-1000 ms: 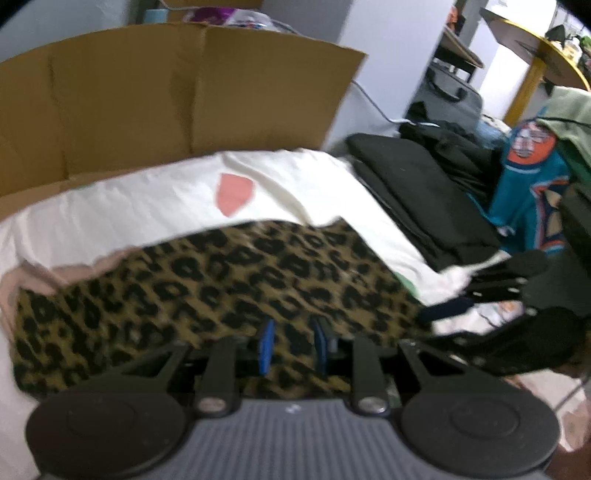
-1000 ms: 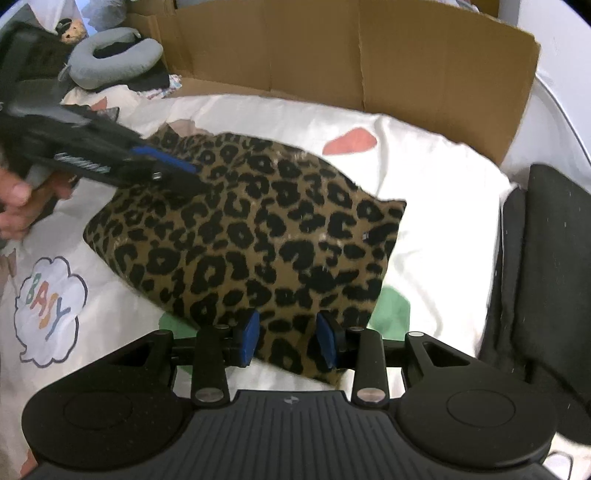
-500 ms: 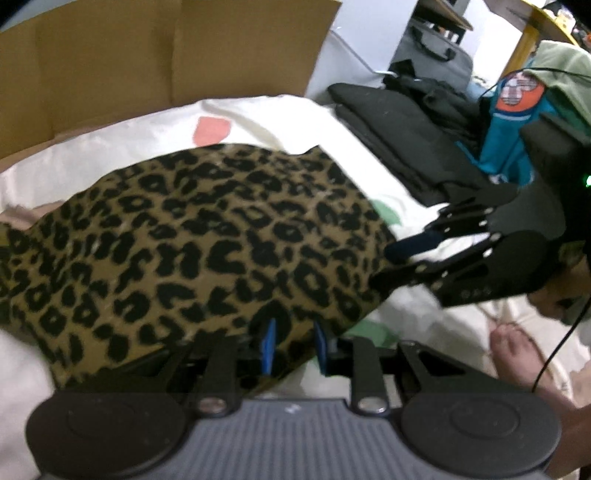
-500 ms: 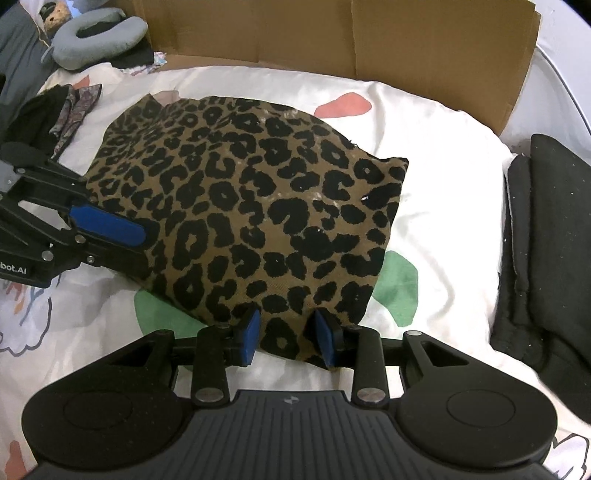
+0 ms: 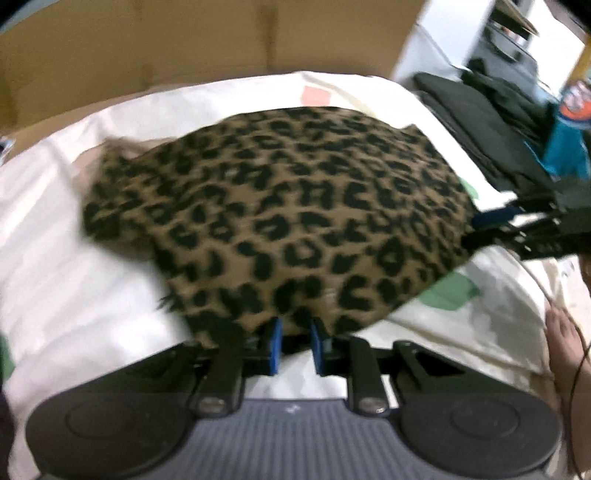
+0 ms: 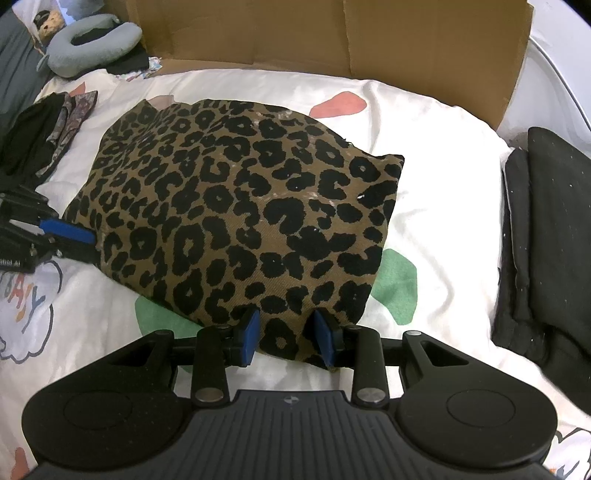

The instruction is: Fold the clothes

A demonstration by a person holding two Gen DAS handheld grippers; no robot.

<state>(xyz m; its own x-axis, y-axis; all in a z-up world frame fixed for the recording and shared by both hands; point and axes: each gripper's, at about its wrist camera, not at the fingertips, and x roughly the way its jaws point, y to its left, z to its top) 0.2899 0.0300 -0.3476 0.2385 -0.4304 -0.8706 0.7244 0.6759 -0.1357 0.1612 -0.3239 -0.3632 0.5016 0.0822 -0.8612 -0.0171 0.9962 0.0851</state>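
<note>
Fingers first: right gripper has its blue pads either side of the near hem of the leopard-print garment, cloth bunched between them and apparently pinched. Left gripper is on the garment's left edge and its jaws are closing, with cloth between the pads; that view is motion-blurred, so I can't say for sure the pads already bite. Garment lies folded in a rough rectangle in the middle of the white patterned sheet, brown cardboard standing behind it at the far side, a stack of dark folded clothes well apart on the right, more dark fabric at far left. Judgement: this looks like the set-up for another fold or a tidy-up tug. To do it well, let the left jaws finish closing before any lift, and grab all layers at the edge, not only the top one, or the fold will peel open. Keep both grips at matching height and pull lightly apart so the edge stays taut. Carry low, lay the edge down on the far edge, line up corners, then release. Watch for the sheet underneath getting pinched too.
</note>
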